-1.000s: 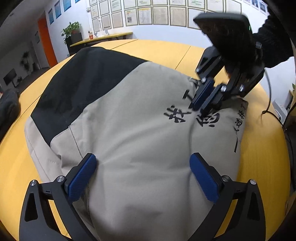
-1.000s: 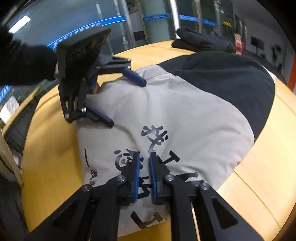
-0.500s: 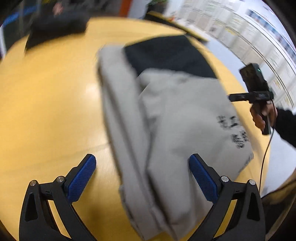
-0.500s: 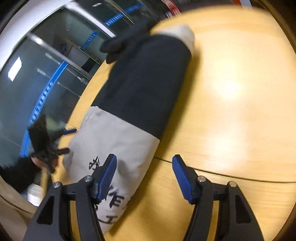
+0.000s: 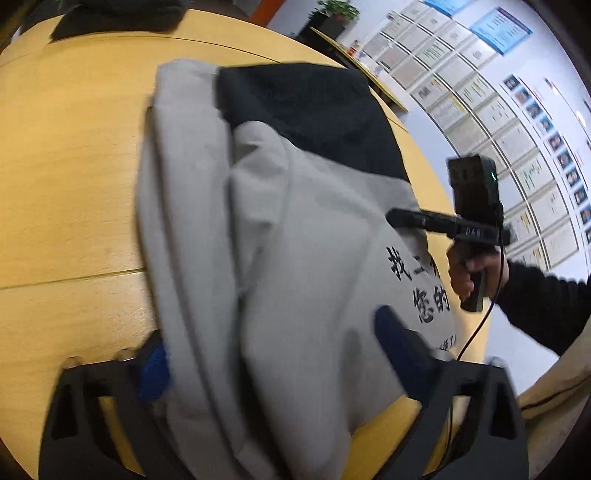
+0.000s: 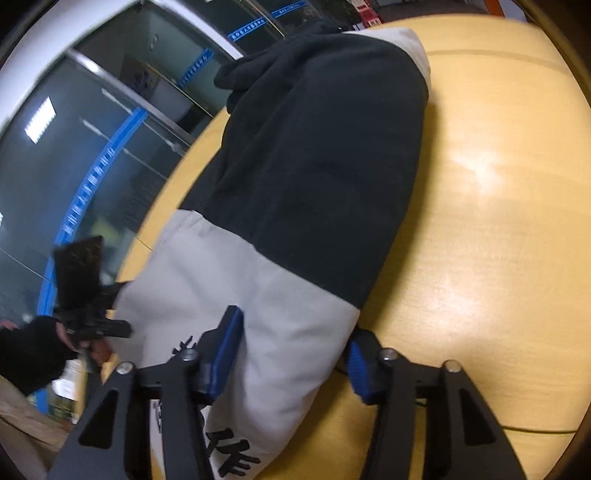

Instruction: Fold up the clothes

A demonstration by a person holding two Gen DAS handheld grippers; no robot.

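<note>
Left tongs [image 5: 271,360] motion-blurred, one blue pad partly under folded grey-and-black printed garment [image 5: 295,258], print cut off at btm edge, right view.

An office meeting room: a large round wooden table [image 5: 66,177] fills it, a wall beyond the table carries rows of framed notices [image 5: 509,122], with a potted plant [image 5: 338,9] beside them and glass partitions [image 6: 92,147] opposite.

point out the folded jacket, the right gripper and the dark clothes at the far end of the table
folded jacket [image 5: 314,258], left wrist view, on its grey panel
right gripper [image 5: 397,217], left wrist view, at its tip
dark clothes [image 5: 122,16], left wrist view, on the pile's middle
</note>
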